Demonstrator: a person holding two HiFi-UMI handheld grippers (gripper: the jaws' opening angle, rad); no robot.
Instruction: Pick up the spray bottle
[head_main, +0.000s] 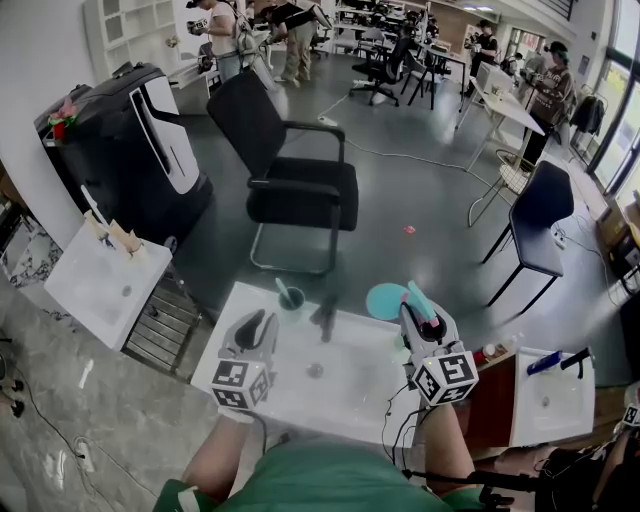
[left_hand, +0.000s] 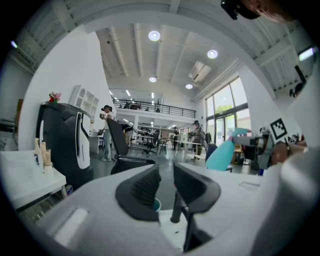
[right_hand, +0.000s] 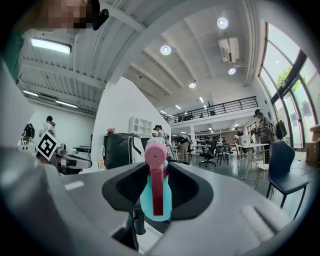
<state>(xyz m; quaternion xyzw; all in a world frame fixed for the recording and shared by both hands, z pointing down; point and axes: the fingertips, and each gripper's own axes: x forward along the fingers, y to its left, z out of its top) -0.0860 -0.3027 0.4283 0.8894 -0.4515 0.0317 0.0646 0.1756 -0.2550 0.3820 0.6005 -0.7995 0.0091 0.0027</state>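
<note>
The pick-up looks essentially done: the right gripper (right_hand: 159, 189) has its fingers clamped on the teal spray bottle (right_hand: 156, 200), which seems tilted and lifted clear of the white worktop (head_main: 340, 390), while the left gripper (left_hand: 166, 187) has its fingers slightly apart and empty.

spray bottle (right_hand: 156, 192): looked smooth, glossy plastic
table (head_main: 350, 390): had a smooth white top
floor (head_main: 420, 190): was glossy grey
</note>
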